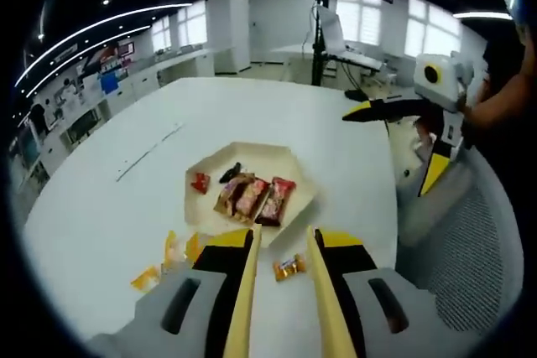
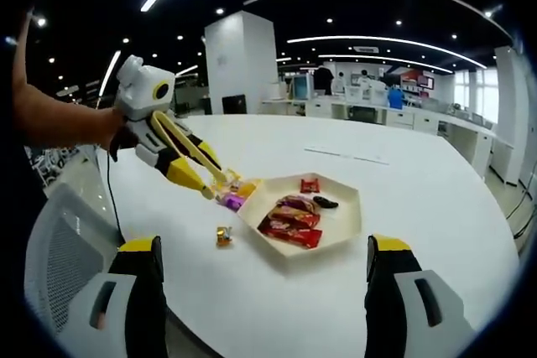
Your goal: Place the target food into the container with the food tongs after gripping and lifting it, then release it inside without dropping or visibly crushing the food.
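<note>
Left gripper (image 1: 281, 245), jaws apart w/ nothing between, hovers low-centre over gold candy (image 1: 289, 267) beside the tray (image 1: 298, 207), likely lining up a grab. Right gripper (image 2: 262, 270) spread wide, idle, tray (image 2: 336, 236) mid-frame.

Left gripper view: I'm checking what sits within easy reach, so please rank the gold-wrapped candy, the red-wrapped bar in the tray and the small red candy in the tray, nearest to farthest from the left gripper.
1. Gold-wrapped candy, on the table between the left gripper jaws.
2. Red-wrapped bar, in the tray, right side.
3. Small red candy, tray's far left corner.
</note>
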